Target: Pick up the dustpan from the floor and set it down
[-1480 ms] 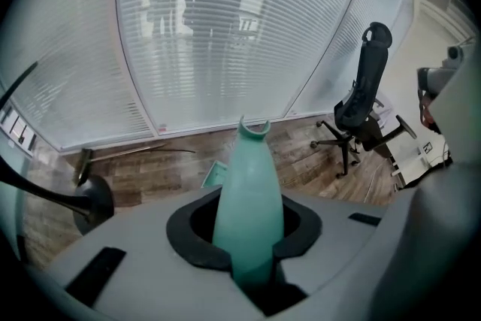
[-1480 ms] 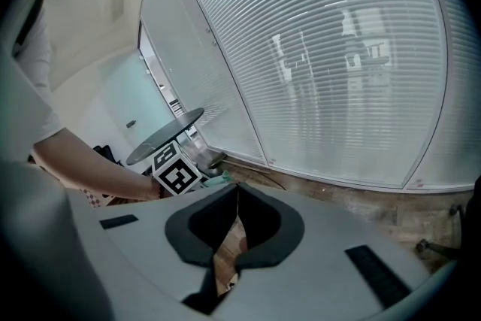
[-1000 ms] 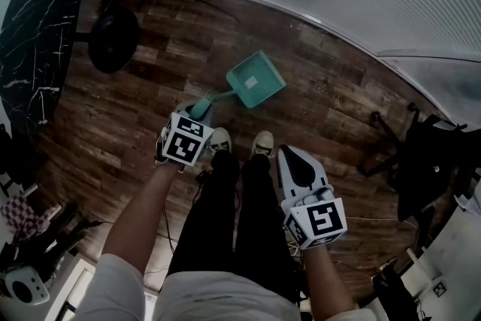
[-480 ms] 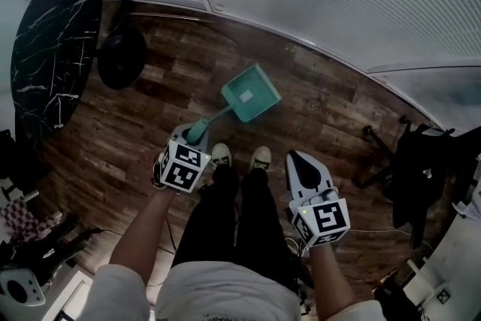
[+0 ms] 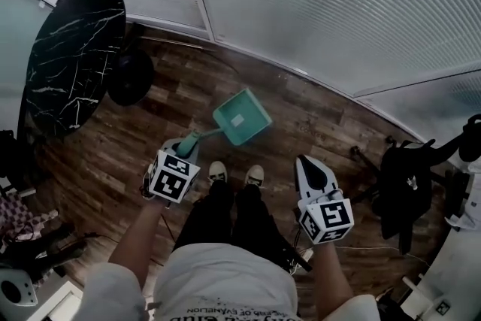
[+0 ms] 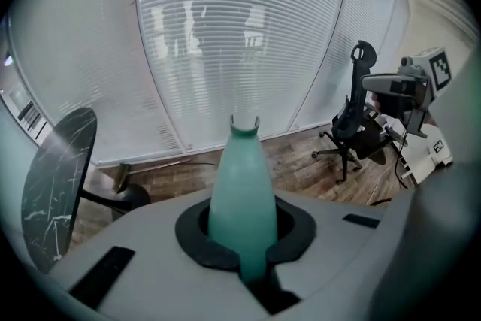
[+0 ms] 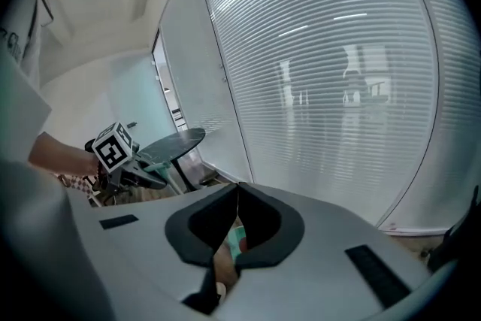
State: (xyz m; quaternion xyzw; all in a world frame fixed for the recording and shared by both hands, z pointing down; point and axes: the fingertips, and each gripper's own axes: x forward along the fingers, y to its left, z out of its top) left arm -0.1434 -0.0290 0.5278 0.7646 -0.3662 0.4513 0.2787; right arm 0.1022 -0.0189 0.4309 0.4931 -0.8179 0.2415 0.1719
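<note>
Head view: the dustpan sits out ahead of the left hand-held gripper, its handle running straight back into those jaws. It looks clear of the floor, though that's hard to call. The right hand-held gripper is well off to the side.

Left gripper view: jaws clamped on the teal handle, pan out of frame.

Right gripper view: jaws pressed together, empty. So the set-down looks like the left's job.
</note>
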